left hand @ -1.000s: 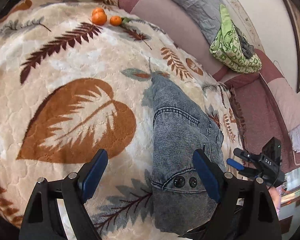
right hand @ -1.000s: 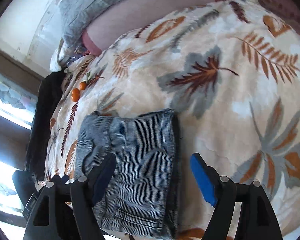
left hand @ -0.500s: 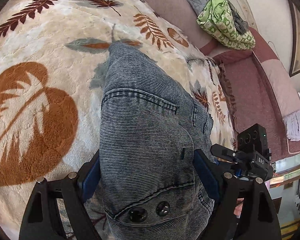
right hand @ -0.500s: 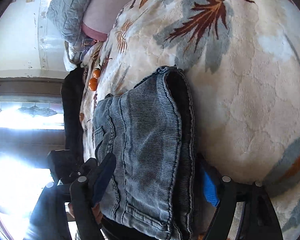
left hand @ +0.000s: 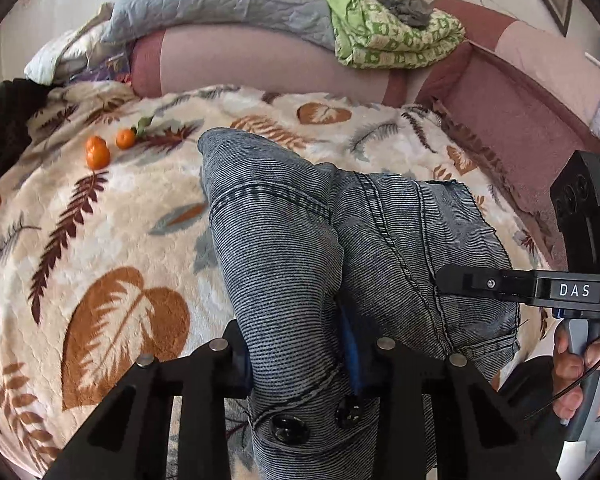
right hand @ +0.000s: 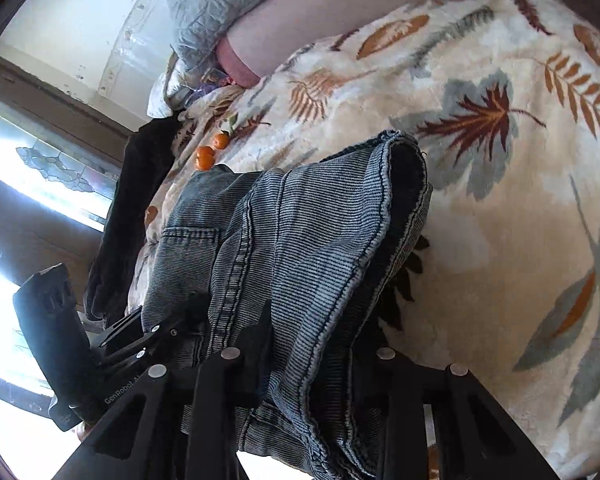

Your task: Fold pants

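Fingers of the left gripper (left hand: 300,344) were closing on the waistband end of the grey-blue striped denim pants (left hand: 340,248), beside its two dark buttons, while those of the right gripper (right hand: 312,364) were closing on the stitched hem end, cloth being pinched between both pairs. The pants, already doubled into a short thick bundle, were raised at the near edge above the cream leaf-patterned plush blanket (left hand: 100,240). Judged from this, earlier folds were complete; one final fold-over and flattening remained.
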`<act>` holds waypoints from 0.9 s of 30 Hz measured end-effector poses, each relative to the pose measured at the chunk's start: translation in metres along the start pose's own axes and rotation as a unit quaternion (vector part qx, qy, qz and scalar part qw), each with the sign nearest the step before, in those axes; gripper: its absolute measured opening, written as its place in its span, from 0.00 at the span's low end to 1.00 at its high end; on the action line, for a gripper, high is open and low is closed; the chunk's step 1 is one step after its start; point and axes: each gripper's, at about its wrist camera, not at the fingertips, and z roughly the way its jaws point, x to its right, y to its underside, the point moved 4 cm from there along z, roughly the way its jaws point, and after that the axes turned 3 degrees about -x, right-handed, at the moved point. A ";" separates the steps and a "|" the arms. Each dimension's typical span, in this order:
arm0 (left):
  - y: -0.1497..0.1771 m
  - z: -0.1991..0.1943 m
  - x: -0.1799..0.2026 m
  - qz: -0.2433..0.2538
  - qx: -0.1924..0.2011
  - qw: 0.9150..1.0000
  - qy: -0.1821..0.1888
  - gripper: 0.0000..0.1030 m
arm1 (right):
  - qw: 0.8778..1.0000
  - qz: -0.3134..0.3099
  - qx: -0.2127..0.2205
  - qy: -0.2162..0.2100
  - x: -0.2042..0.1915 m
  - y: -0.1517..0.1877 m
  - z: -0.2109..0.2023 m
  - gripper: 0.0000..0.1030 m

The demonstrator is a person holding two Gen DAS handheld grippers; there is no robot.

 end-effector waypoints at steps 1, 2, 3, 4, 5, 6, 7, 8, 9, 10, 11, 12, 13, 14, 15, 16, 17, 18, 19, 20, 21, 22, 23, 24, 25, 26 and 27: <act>-0.009 -0.005 0.002 0.003 0.010 1.000 0.003 0.34 | 1.000 -0.005 0.009 -0.002 -0.004 -0.006 -0.008 0.30; -0.018 -0.011 0.003 0.006 0.019 1.000 0.006 0.35 | 1.000 -0.008 0.019 -0.006 -0.007 -0.013 -0.017 0.30; -0.027 -0.015 0.005 0.008 0.026 1.000 0.009 0.35 | 0.999 -0.013 0.029 -0.007 -0.010 -0.020 -0.025 0.30; -0.037 -0.018 0.007 0.010 0.032 0.999 0.014 0.35 | 0.999 -0.018 0.038 -0.005 -0.013 -0.029 -0.033 0.30; -0.046 -0.019 0.010 0.013 0.038 0.999 0.018 0.35 | 0.999 -0.022 0.046 -0.003 -0.015 -0.036 -0.041 0.30; -0.055 -0.019 0.014 0.016 0.043 0.999 0.021 0.35 | 0.998 -0.026 0.052 -0.001 -0.018 -0.044 -0.047 0.30; -0.064 -0.020 0.017 0.021 0.048 0.998 0.025 0.35 | 0.998 -0.030 0.056 0.004 -0.018 -0.051 -0.052 0.30; -0.071 -0.019 0.021 0.024 0.053 0.998 0.030 0.35 | 0.998 -0.035 0.060 0.010 -0.018 -0.058 -0.057 0.30; -0.079 -0.017 0.025 0.026 0.056 0.997 0.035 0.35 | 0.997 -0.038 0.063 0.015 -0.017 -0.065 -0.063 0.30; -0.085 -0.012 0.029 0.027 0.056 0.997 0.040 0.35 | 0.997 -0.037 0.065 0.019 -0.014 -0.071 -0.067 0.30; -0.090 -0.007 0.033 0.026 0.054 0.997 0.047 0.35 | 0.997 -0.036 0.066 0.024 -0.010 -0.076 -0.070 0.30; -0.093 -0.002 0.037 0.025 0.050 0.997 0.053 0.35 | 0.997 -0.034 0.067 0.030 -0.005 -0.081 -0.073 0.30; -0.094 0.004 0.044 0.025 0.046 0.997 0.058 0.35 | 0.997 -0.031 0.067 0.036 0.001 -0.085 -0.076 0.30; -0.095 0.012 0.049 0.027 0.040 0.997 0.061 0.35 | 0.997 -0.027 0.064 0.041 0.009 -0.087 -0.078 0.30; -0.094 0.021 0.055 0.029 0.033 0.997 0.066 0.35 | 0.997 -0.021 0.061 0.045 0.018 -0.088 -0.080 0.30; -0.090 0.029 0.064 0.031 0.027 0.997 0.070 0.35 | 0.997 -0.015 0.058 0.049 0.029 -0.088 -0.082 0.30; -0.087 0.038 0.068 0.032 0.020 0.997 0.072 0.35 | 0.997 -0.009 0.053 0.052 0.040 -0.086 -0.084 0.30; -0.083 0.047 0.072 0.034 0.014 0.997 0.073 0.35 | 0.997 -0.003 0.046 0.054 0.052 -0.084 -0.082 0.30; -0.079 0.056 0.075 0.033 0.007 0.997 0.073 0.35 | 0.998 0.005 0.039 0.055 0.063 -0.082 -0.078 0.30; -0.074 0.066 0.077 0.033 -0.002 0.997 0.070 0.35 | 0.998 0.010 0.031 0.054 0.074 -0.080 -0.072 0.30; -0.070 0.076 0.078 0.032 -0.011 0.997 0.067 0.35 | 0.998 0.015 0.024 0.052 0.085 -0.077 -0.065 0.30; -0.065 0.086 0.077 0.029 -0.022 0.997 0.065 0.35 | 0.998 0.027 0.015 0.050 0.096 -0.074 -0.057 0.30; -0.062 0.097 0.074 0.023 -0.031 0.997 0.059 0.36 | 0.998 0.038 0.006 0.047 0.107 -0.071 -0.046 0.31; -0.056 0.106 0.072 0.018 -0.039 0.998 0.053 0.37 | 0.998 0.046 -0.003 0.046 0.117 -0.068 -0.035 0.32; -0.051 0.117 0.069 0.016 -0.053 0.998 0.043 0.46 | 0.997 0.059 -0.014 0.053 0.128 -0.065 -0.024 0.39; -0.046 0.126 0.066 0.015 -0.067 0.997 0.027 0.59 | 0.994 0.077 -0.020 0.072 0.140 -0.061 -0.014 0.45; -0.042 0.129 0.062 0.011 -0.068 0.998 0.012 0.62 | 0.993 0.088 -0.018 0.082 0.146 -0.057 -0.010 0.49</act>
